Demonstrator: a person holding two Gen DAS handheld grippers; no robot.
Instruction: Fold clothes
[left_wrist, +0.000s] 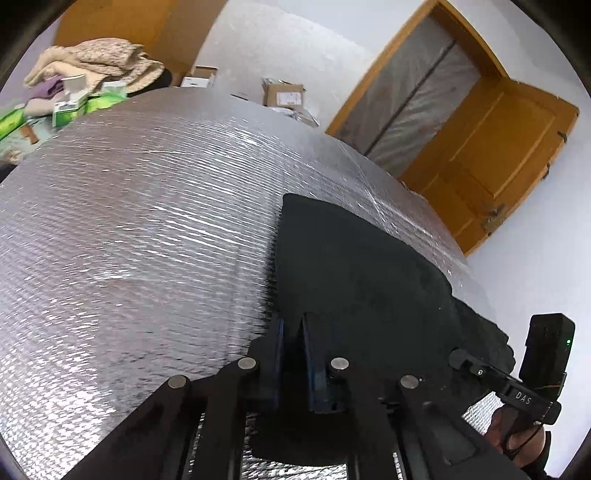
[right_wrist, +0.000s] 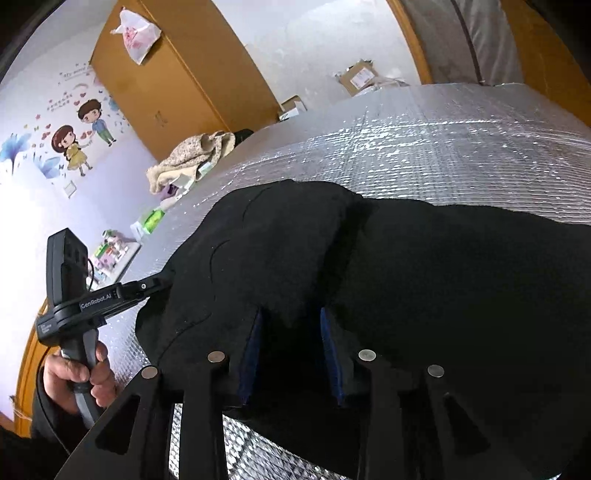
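The black fleece-like garment (left_wrist: 354, 266) is lying on the silver quilted foil-covered surface (left_wrist: 129, 221), filling the lower right of the left wrist view and most of the lower half of the right wrist view. Its long axis is running from lower centre toward the upper right in the left view. Its straight left edge is lining up with the left gripper (left_wrist: 291, 325), whose blue-padded jaws are standing nearly together at that edge; whether cloth is pinched between them cannot be told.

The right gripper (right_wrist: 291, 317) is sitting over the middle of the garment, near a raised fold at centre frame. Its jaws are parted, with dark cloth in the gap; the pads are not visibly pressing on it.

Judged from this, each gripper is already at the cloth, the left at the border and the right inboard.

Open foil is extending to the left and top of the left view, giving room for a fold. The beige crumpled clothes pile (left_wrist: 92, 62) and green-and-white cartons (left_wrist: 70, 103) are sitting well apart, at upper left.
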